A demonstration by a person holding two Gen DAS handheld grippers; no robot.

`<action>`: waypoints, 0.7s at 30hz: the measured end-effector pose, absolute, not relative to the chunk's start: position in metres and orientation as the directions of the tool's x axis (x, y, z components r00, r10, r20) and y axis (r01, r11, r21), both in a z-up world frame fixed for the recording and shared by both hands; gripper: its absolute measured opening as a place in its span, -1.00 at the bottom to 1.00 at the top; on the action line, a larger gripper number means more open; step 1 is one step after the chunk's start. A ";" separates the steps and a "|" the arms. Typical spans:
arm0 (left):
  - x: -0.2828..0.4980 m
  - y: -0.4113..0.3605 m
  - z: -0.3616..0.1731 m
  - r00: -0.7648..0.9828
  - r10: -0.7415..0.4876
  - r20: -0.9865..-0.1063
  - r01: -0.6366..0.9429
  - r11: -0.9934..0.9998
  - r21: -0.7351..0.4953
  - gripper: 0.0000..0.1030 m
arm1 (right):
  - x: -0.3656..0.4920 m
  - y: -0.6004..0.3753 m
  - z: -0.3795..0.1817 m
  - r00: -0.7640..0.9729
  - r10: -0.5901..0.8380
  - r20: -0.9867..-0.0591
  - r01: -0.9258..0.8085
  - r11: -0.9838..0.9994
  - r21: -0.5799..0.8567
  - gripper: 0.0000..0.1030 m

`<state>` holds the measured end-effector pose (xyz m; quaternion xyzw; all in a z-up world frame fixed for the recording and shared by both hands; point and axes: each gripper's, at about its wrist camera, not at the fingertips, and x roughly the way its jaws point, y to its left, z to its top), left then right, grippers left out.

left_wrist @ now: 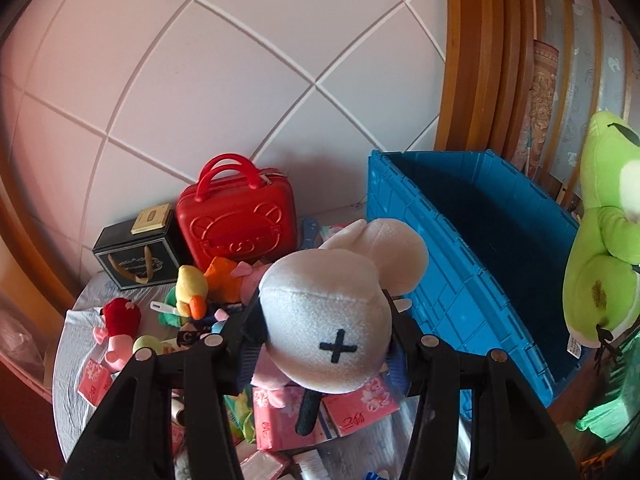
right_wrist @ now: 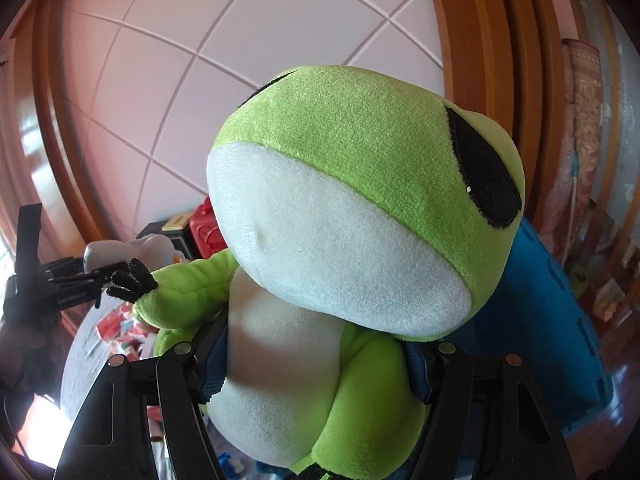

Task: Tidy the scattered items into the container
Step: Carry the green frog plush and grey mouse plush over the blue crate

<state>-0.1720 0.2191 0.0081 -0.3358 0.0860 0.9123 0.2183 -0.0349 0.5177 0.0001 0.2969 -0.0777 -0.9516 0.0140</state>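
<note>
My left gripper (left_wrist: pixel 320 334) is shut on a white plush toy (left_wrist: pixel 328 320) with a black cross on it, held above the cluttered table just left of the blue crate (left_wrist: pixel 460 248). The crate is open and looks empty inside. My right gripper (right_wrist: pixel 316 364) is shut on a big green and white frog plush (right_wrist: pixel 360 208), squeezing its body. The frog fills the right wrist view and also shows at the right edge of the left wrist view (left_wrist: pixel 604 240), beside the crate. The left gripper with its white plush shows in the right wrist view (right_wrist: pixel 76 276).
On the table (left_wrist: pixel 72 344) lie a red hard case (left_wrist: pixel 238 216), a black gift box (left_wrist: pixel 136 252), a yellow duck plush (left_wrist: pixel 192 290), a red and pink plush (left_wrist: pixel 118 328) and pink tissue packs (left_wrist: pixel 280 416). A tiled wall and wooden frames stand behind.
</note>
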 end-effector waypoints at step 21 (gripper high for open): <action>-0.202 0.429 0.028 -0.576 0.507 -0.642 -0.679 -0.733 0.030 -0.01 | -0.032 0.655 -0.044 -0.776 0.056 -0.629 -0.234 -0.951 0.204 0.36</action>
